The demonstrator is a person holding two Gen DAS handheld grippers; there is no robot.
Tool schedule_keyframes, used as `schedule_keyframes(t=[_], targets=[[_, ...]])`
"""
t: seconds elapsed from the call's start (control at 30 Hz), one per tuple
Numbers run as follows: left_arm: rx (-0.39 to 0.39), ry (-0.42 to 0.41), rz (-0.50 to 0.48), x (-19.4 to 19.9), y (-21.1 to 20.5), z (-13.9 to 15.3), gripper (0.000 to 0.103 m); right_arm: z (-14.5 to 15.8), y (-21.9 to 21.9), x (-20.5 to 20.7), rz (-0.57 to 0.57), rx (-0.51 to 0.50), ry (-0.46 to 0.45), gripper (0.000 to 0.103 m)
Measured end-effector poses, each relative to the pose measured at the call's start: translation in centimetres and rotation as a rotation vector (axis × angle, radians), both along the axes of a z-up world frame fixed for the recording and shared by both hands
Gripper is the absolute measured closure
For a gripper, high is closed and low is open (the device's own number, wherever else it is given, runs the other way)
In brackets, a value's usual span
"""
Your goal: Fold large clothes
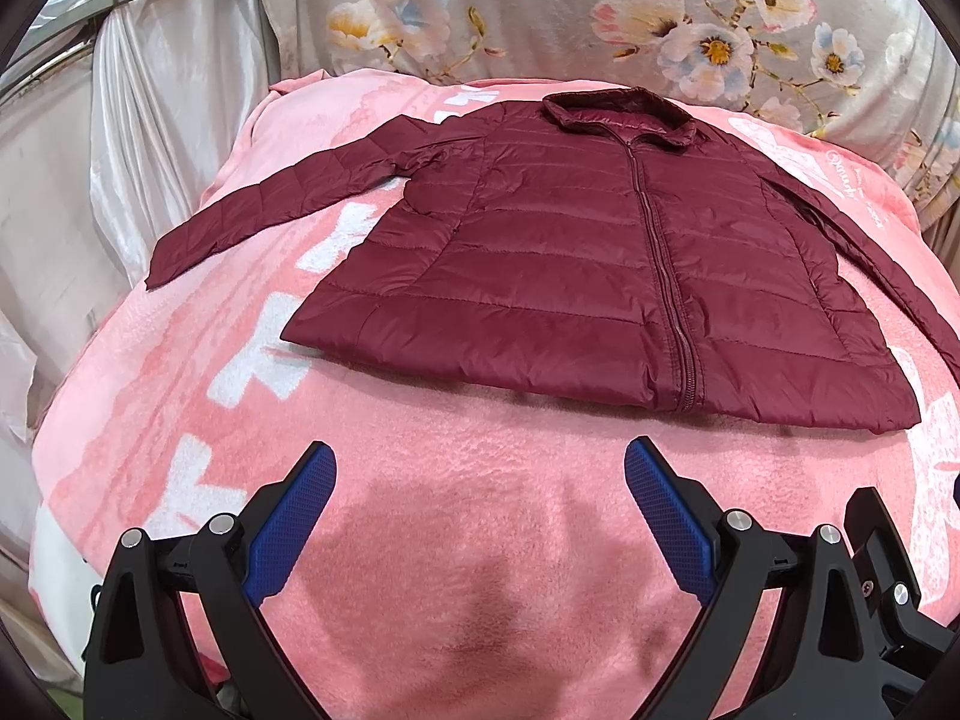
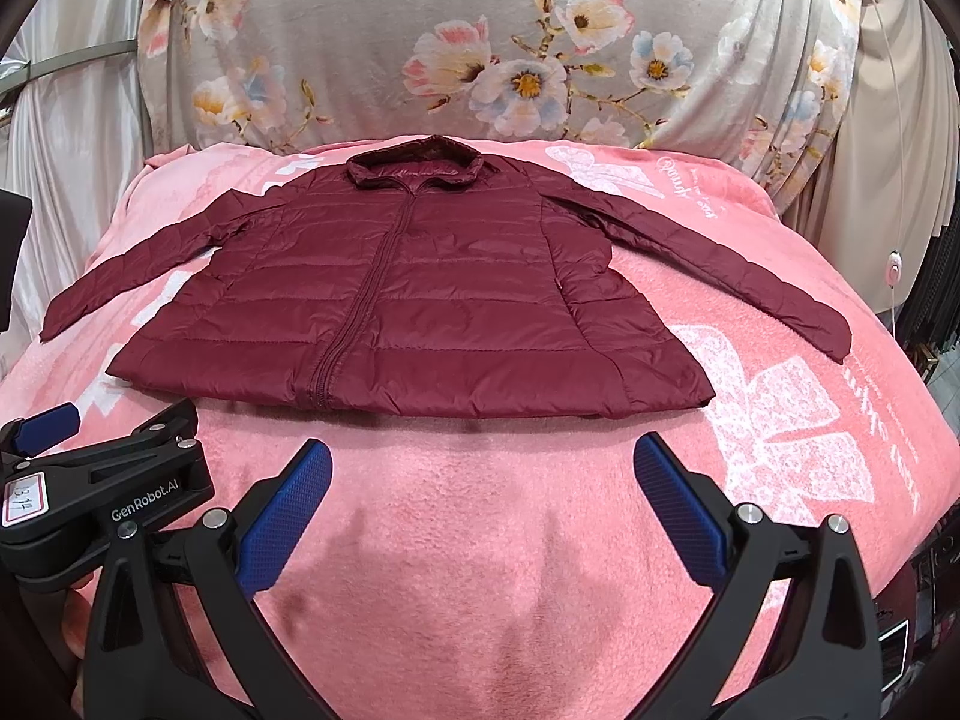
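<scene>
A dark red quilted jacket (image 1: 576,264) lies flat and front-up on a pink blanket (image 1: 480,480) in front of you, zipped closed, with its collar (image 1: 618,111) at the far end. Take the jacket as your landmark. Its sleeves reach out to both sides: one sleeve (image 1: 270,204) slants off to the left of the jacket, the other sleeve (image 2: 720,258) slants off to the right. Its hem (image 2: 420,402) is the edge nearest you.

Your left gripper (image 1: 480,468) hovers over bare blanket just short of that hem, fingers spread wide, holding nothing. Your right gripper (image 2: 483,468) hovers beside it, also just short of the hem, fingers equally wide and empty. Neither touches the jacket.

Beyond the collar hangs a grey floral cloth (image 2: 480,42). Pale shiny drapes (image 1: 150,120) hang to the left of the jacket.
</scene>
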State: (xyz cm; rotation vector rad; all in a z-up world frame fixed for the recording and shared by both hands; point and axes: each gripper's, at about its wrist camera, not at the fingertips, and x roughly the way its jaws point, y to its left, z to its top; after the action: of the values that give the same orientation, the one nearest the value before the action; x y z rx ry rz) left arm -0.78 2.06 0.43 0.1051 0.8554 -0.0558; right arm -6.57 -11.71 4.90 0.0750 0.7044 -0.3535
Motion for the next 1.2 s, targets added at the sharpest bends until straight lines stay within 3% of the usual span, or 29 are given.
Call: schedule_keyframes(t=[1.2], targets=[[-0.001,0.005,0.003,0.02,0.75,-0.65,0.008,-0.20,-0.02,0.24,0.002,0.005,0.000,0.005]])
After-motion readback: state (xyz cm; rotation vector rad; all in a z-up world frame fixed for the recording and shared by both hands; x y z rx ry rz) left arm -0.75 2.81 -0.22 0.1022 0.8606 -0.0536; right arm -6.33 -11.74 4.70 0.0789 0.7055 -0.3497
